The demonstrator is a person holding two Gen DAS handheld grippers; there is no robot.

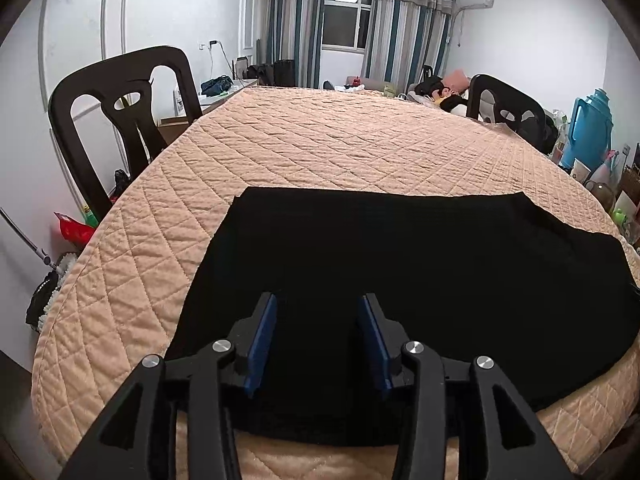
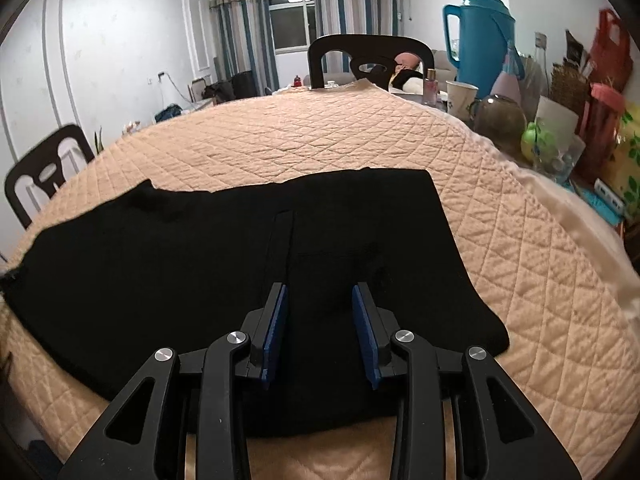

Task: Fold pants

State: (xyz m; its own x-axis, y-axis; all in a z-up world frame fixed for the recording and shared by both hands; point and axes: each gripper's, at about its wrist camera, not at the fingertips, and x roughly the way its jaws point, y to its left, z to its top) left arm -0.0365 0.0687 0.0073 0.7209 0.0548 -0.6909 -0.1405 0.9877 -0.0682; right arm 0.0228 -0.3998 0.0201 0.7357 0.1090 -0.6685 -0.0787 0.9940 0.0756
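Black pants (image 1: 400, 280) flat on quilt (image 1: 320, 140), spread across lower middle of both frames, near edge at table rim.

Left gripper (image 1: 318, 340) — pads apart, nothing clamped, hovering over near hem, lower centre of left view. Right gripper (image 2: 320, 328) same: pads apart, empty, lower centre of right view, over cloth just right of a seam or pocket strip (image 2: 282, 240).

Judging by drape: soft, light, limp knit — no stiffness, will sag and crease once lifted. Probably grippy on the quilt, so lift rather than drag. Best hold looks like the near edge, one pinch per gripper, well apart, both layers.

Surface: peach diamond-stitched quilt, padded, a bit rumpled. Room: chair (image 1: 128, 120) upper left of left view, striped curtains (image 1: 296, 24) at top, blue thermos (image 2: 480, 40) and clutter upper right of right view.
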